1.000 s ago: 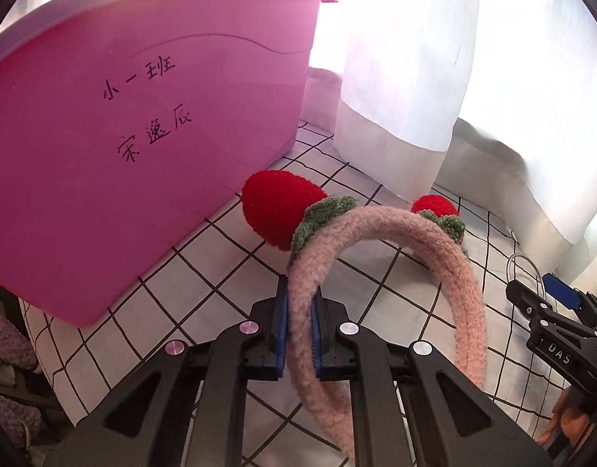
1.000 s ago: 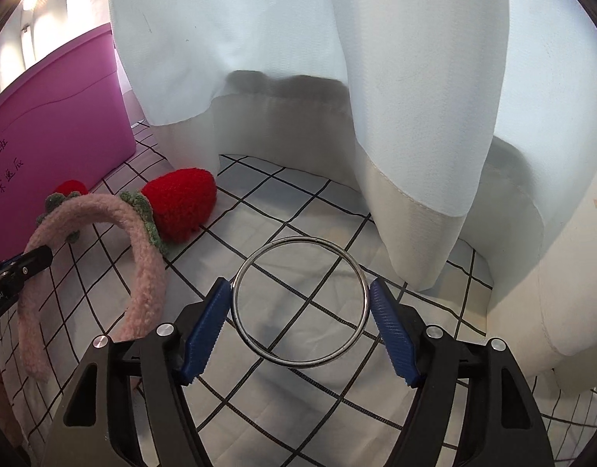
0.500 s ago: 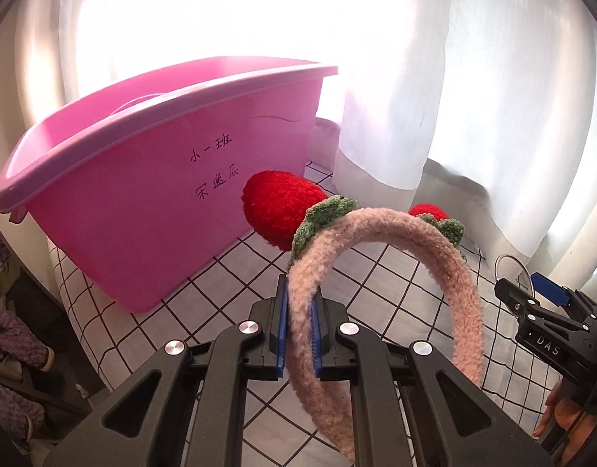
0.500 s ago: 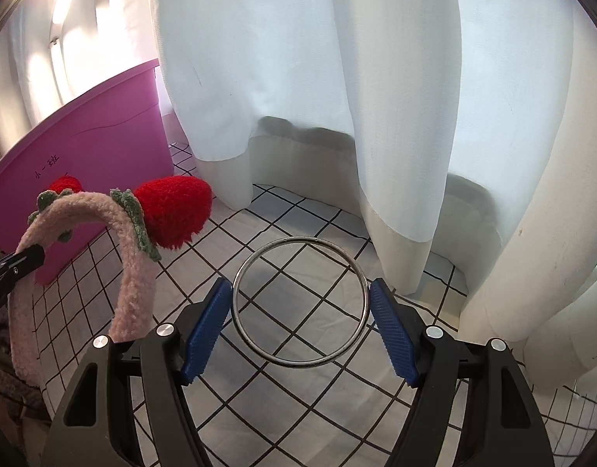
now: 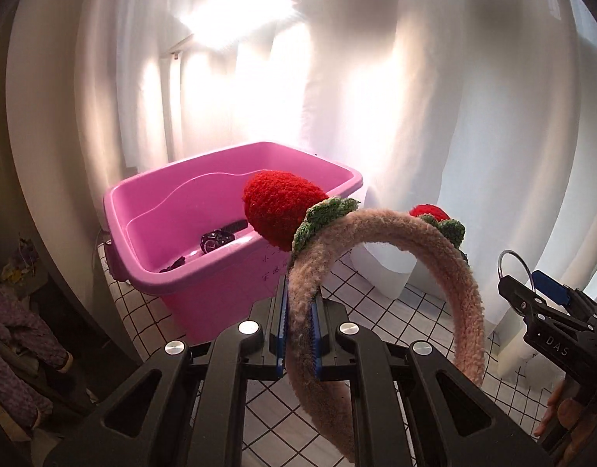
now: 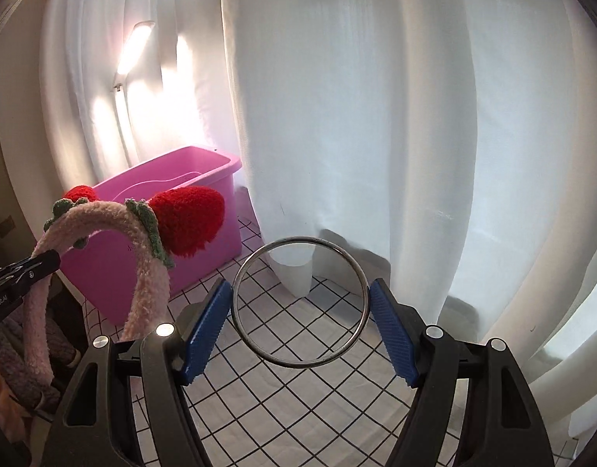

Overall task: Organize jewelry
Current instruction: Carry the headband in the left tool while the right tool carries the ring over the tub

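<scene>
White curtains (image 6: 376,136) backlit by bright window; black-grid white cloth (image 6: 298,408) underneath; dim room left.

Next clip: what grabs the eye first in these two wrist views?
The fuzzy pink headband with its red strawberries, clamped in the left gripper and held up in front of the pink bin. Next, the thin metal ring spanning the blue pads of the right gripper, above the black-gridded white cloth. Inside the bin lies a dark watch.
</scene>
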`<state>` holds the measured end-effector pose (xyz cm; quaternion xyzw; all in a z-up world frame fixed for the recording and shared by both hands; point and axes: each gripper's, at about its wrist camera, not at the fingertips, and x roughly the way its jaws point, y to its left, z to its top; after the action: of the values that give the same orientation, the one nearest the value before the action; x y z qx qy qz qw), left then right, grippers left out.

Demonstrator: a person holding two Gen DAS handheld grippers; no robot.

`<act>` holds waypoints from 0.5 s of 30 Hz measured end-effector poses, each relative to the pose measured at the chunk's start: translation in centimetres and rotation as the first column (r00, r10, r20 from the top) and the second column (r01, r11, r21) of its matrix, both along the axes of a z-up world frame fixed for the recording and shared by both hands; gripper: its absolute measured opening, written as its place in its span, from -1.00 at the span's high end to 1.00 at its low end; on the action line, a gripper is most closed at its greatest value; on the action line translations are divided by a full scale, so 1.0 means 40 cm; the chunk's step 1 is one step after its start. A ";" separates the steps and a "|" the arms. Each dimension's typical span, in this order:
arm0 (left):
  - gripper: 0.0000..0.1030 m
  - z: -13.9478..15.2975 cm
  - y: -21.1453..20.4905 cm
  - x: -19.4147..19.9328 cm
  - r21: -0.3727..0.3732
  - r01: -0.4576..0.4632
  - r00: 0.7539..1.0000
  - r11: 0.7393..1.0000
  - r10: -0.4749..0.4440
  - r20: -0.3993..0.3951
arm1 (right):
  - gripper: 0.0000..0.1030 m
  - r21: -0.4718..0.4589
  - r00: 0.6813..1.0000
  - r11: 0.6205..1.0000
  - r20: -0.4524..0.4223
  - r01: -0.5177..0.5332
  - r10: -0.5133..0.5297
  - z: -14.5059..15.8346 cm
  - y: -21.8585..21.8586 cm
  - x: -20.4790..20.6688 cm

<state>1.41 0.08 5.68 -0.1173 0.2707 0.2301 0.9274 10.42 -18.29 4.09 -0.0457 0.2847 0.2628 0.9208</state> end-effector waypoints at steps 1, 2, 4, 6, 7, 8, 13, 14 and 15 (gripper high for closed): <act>0.80 0.019 0.005 -0.013 0.005 -0.014 1.000 1.000 0.014 0.009 | -0.37 0.007 1.000 1.000 0.008 -0.015 0.015 0.016 0.010 0.000; 0.80 0.032 0.015 -0.023 0.008 -0.025 1.000 1.000 0.025 0.018 | -0.37 0.012 0.999 1.000 0.018 -0.029 0.029 0.034 0.023 -0.001; 0.80 0.055 0.043 -0.041 0.006 -0.049 0.998 0.999 0.049 0.028 | -0.37 0.017 0.998 0.998 0.037 -0.055 0.055 0.063 0.052 -0.007; 0.80 0.075 0.075 -0.056 0.007 -0.071 0.997 0.997 0.071 0.035 | -0.37 0.026 0.996 0.997 0.048 -0.079 0.078 0.088 0.087 -0.008; 0.80 0.080 0.093 -0.061 0.011 -0.082 0.996 0.997 0.081 0.039 | -0.37 0.030 0.995 0.996 0.050 -0.090 0.088 0.097 0.111 0.002; 0.80 0.087 0.110 -0.063 0.016 -0.089 0.995 0.996 0.088 0.042 | -0.37 0.036 0.994 0.994 0.056 -0.100 0.098 0.106 0.132 0.003; 0.80 0.121 0.212 -0.054 0.038 -0.098 0.994 0.994 0.095 0.059 | -0.37 0.053 0.989 0.990 0.078 -0.128 0.123 0.153 0.247 0.025; 0.80 0.121 0.238 -0.045 0.044 -0.093 0.994 0.995 0.090 0.057 | -0.37 0.057 0.989 0.990 0.079 -0.127 0.123 0.161 0.271 0.033; 0.80 0.125 0.264 -0.037 0.048 -0.088 0.995 0.995 0.085 0.055 | -0.37 0.063 0.989 0.990 0.076 -0.129 0.124 0.167 0.297 0.042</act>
<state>-0.07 10.63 10.66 -0.1116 0.2347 0.2736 0.9260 12.09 -6.43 10.79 -0.0420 0.2387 0.3282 0.9130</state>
